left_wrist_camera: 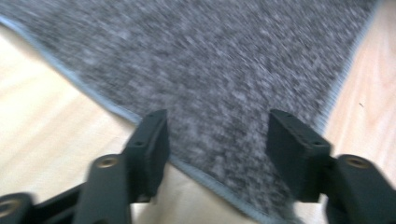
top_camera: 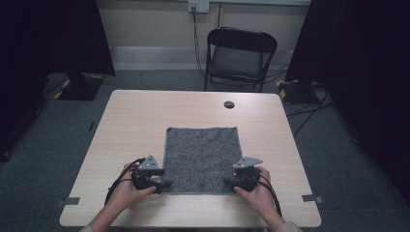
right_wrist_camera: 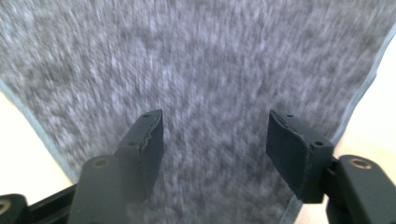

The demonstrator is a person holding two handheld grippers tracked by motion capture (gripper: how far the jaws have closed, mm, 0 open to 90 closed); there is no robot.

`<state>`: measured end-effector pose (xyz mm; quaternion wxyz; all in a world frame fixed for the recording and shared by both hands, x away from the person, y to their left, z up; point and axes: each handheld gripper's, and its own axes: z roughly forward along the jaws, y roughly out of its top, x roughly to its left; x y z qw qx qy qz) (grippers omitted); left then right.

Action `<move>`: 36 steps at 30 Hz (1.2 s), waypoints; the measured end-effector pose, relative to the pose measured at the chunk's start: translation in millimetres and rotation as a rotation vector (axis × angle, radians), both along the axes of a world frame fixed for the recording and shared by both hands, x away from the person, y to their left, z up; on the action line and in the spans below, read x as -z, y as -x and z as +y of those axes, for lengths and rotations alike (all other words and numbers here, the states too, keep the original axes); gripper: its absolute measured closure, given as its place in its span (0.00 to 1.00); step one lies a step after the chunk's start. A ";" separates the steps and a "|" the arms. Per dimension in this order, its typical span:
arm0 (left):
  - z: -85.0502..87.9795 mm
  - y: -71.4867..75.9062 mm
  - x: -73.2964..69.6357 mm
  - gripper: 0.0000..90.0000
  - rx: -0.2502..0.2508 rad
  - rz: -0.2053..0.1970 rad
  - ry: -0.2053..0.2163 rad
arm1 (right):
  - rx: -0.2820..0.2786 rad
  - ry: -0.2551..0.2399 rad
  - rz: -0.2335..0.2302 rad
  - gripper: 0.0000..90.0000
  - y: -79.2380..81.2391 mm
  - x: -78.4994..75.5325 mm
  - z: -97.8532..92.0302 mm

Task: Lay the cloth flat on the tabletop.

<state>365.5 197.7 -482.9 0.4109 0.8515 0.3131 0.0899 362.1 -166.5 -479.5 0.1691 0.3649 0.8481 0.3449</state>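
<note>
On the wooden table [top_camera: 135, 121] lies one grey cloth [top_camera: 201, 157], flat, near the person's edge. Two grippers sit at its near corners: left gripper [top_camera: 162, 185] and right gripper [top_camera: 230, 182], both with jaws spread, holding nothing. One chair [top_camera: 240, 54] stands beyond.

Grey speckled cloth [top_camera: 202, 158] with pale stitched hem, spread flat and roughly square on the light wooden table [top_camera: 140, 121], near its front edge, below the round cable hole [top_camera: 229, 104].
</note>
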 end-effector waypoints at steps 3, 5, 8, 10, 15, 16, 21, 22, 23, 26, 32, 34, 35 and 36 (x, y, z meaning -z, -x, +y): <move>4.2 -12.9 -7.0 0.31 -0.050 -0.034 0.028 | -0.002 -0.030 -0.028 0.36 -5.0 -8.8 8.8; 4.9 -24.3 -9.5 0.26 -0.079 -0.033 0.036 | -0.014 -0.029 -0.038 0.34 -8.0 -10.7 17.9; 6.0 -46.8 -10.8 0.19 -0.099 -0.006 0.092 | -0.033 -0.071 -0.023 0.32 -15.7 -8.1 37.4; 4.5 -57.4 -9.6 0.21 -0.109 -0.006 0.098 | -0.033 -0.104 0.002 0.32 -20.3 -4.3 45.3; -5.5 -81.4 -1.6 0.20 -0.098 -0.032 0.018 | -0.053 -0.040 -0.026 0.32 -29.9 8.1 58.5; -7.5 -83.8 0.1 0.20 -0.097 -0.039 0.000 | -0.053 -0.034 -0.021 0.32 -31.2 10.2 59.2; -15.1 -88.0 12.5 0.20 -0.077 -0.024 -0.035 | -0.049 -0.037 -0.027 0.30 -31.6 18.7 58.9; -16.0 -86.8 15.5 0.20 -0.075 -0.019 -0.047 | -0.046 -0.037 -0.031 0.30 -30.7 19.0 58.7; -16.2 -85.8 17.4 0.19 -0.067 -0.027 -0.053 | -0.044 -0.035 -0.032 0.30 -29.6 18.8 59.1; -14.7 -79.1 17.0 0.19 -0.050 -0.036 -0.069 | -0.039 -0.031 -0.038 0.30 -24.0 18.7 62.0; -0.7 -58.1 16.2 0.19 -0.031 -0.037 -0.089 | -0.055 -0.033 -0.049 0.30 -2.4 19.2 73.7; 6.4 -47.9 16.0 0.18 -0.025 -0.036 -0.091 | -0.076 -0.029 -0.060 0.30 6.9 19.2 77.5; 8.9 -43.2 15.8 0.18 -0.018 -0.034 -0.092 | -0.083 -0.028 -0.062 0.30 10.9 19.2 79.3; 11.5 -39.0 15.0 0.18 -0.012 -0.032 -0.100 | -0.090 -0.031 -0.060 0.30 14.4 19.2 81.1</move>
